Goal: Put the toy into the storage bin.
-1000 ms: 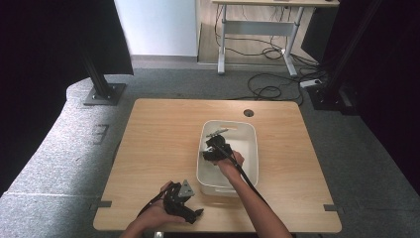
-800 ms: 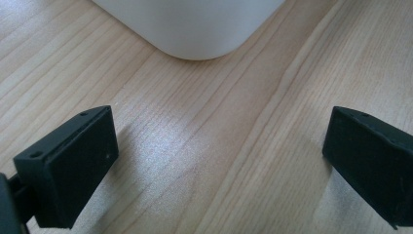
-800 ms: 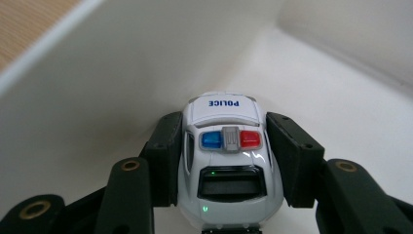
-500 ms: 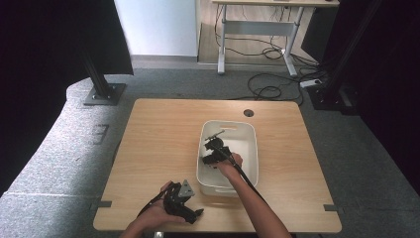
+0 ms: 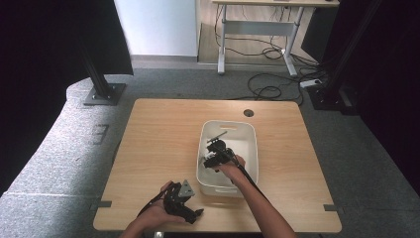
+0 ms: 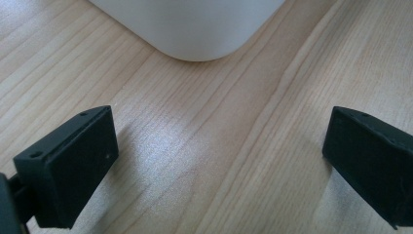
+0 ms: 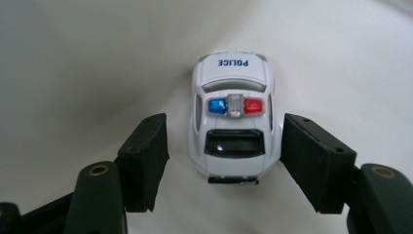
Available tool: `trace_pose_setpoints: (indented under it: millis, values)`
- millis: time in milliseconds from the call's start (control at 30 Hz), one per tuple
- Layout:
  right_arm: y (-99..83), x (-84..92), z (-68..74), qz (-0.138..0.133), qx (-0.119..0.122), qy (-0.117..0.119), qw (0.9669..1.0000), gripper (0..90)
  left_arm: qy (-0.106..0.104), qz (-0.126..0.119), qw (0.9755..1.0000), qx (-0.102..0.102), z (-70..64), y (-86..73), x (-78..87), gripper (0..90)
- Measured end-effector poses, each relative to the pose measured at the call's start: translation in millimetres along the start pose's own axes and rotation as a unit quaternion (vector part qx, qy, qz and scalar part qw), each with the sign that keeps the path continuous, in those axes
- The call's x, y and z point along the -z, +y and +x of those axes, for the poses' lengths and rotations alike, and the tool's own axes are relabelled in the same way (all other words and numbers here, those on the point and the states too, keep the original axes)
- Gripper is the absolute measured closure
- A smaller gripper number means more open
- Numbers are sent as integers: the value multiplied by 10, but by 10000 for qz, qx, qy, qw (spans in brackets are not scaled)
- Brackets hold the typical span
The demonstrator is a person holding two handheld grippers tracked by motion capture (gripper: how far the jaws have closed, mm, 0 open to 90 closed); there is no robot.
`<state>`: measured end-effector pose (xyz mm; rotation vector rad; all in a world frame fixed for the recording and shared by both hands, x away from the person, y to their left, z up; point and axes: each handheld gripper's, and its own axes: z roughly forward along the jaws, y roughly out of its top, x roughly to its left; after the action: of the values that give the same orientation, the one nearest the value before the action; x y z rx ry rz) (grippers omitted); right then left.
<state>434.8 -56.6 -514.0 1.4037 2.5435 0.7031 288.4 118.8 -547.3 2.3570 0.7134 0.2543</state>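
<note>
Two claws. Left claw (image 5: pixel 194 214), jaws apart over bare desk (image 5: pixel 163 139) near the tub (image 5: pixel 250 130). Right claw (image 7: pixel 224 156), jaws just opening, flanks without touching a white toy car (image 7: pixel 233 124) on the tub floor: "POLICE" lettering, blue-and-red roof lights, dark windows.

lab, black curtains (image 5: pixel 44 59), floor cables (image 5: pixel 267 91)

White toy police car (image 7: pixel 234 119), upright on its wheels, inside white bin (image 5: pixel 250 133).
</note>
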Motion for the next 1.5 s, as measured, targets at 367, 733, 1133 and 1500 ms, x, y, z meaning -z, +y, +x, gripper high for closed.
trace_pose_setpoints:
  millis: [367, 733, 1133, 1500]
  values:
    - [-42, 130, 21, 21, -23, 313, 9995, 368, -3, -13, 10000, -22, 2, 8, -10, 1]
    - [-139, 459, -122, -596, 11, 318, 9977, 344, 14, -24, 10000, 2, -4, 6, -9, 1]
    - [-252, 691, -259, -1056, 13, 294, 9940, 342, 18, -22, 10000, 8, -6, 3, -7, 1]
    - [-391, 880, -308, -1470, 182, 283, 9886, 346, 32, -30, 10000, 22, -10, -1, -5, 1]
